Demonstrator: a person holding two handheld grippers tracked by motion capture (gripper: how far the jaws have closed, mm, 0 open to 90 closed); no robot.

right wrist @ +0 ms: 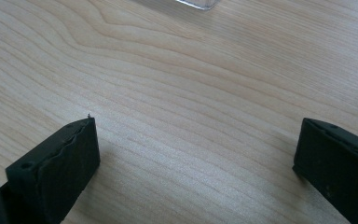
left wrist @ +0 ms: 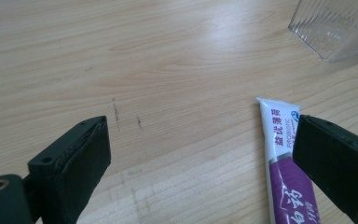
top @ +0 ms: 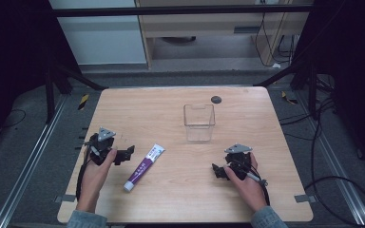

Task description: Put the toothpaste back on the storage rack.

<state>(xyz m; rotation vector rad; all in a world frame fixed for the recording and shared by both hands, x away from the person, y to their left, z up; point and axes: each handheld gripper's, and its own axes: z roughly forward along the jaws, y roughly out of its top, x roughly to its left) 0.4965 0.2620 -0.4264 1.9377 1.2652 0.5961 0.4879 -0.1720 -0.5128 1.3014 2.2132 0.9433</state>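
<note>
Left of the clear container (top: 199, 122), on the table (top: 247, 199), lies the toothpaste tube (top: 145, 167), just beside the left tongs (top: 128, 153), which gape empty. Right tongs (top: 216, 170) also gape empty. Light, soft, probably slippery: best gripped across its middle.
</note>
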